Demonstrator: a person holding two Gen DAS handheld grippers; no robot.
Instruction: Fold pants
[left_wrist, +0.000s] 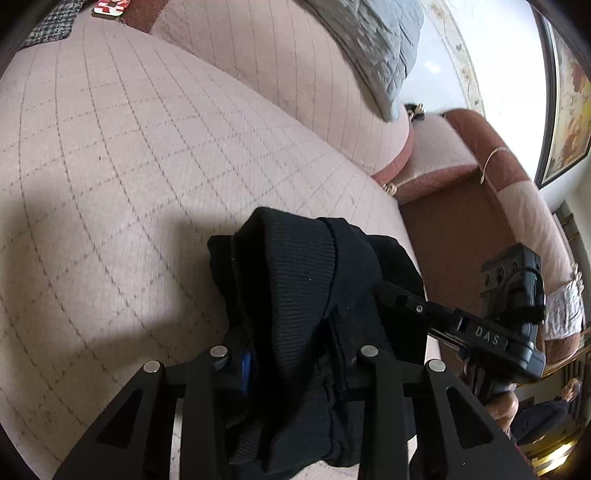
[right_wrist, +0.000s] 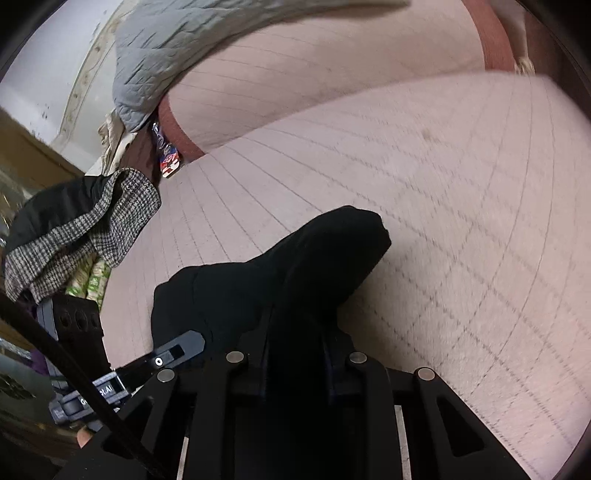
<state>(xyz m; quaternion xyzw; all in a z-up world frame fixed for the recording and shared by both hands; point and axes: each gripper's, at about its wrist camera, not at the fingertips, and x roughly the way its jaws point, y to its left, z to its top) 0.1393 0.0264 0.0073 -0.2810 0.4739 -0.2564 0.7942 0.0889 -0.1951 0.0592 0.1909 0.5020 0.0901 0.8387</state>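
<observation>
Black pants (left_wrist: 295, 266) with a ribbed waistband are bunched up over a pink quilted sofa seat (left_wrist: 129, 166). In the left wrist view my left gripper (left_wrist: 291, 354) is shut on a thick fold of this fabric, which covers its fingertips. My right gripper (left_wrist: 406, 299) reaches in from the right and bites the same bundle. In the right wrist view the pants (right_wrist: 295, 266) rise as a dark hump between the fingers of my right gripper (right_wrist: 295, 354), shut on the cloth. At lower left there, my left gripper (right_wrist: 177, 350) pinches the bundle's edge.
A grey quilted blanket (left_wrist: 384, 44) hangs over the sofa back (left_wrist: 295, 74). A houndstooth garment (right_wrist: 74, 236) lies heaped at one end of the seat (right_wrist: 443, 184), with a red-and-white packet (right_wrist: 170, 162) beside it. A rust-brown armrest (left_wrist: 461, 221) bounds the other end.
</observation>
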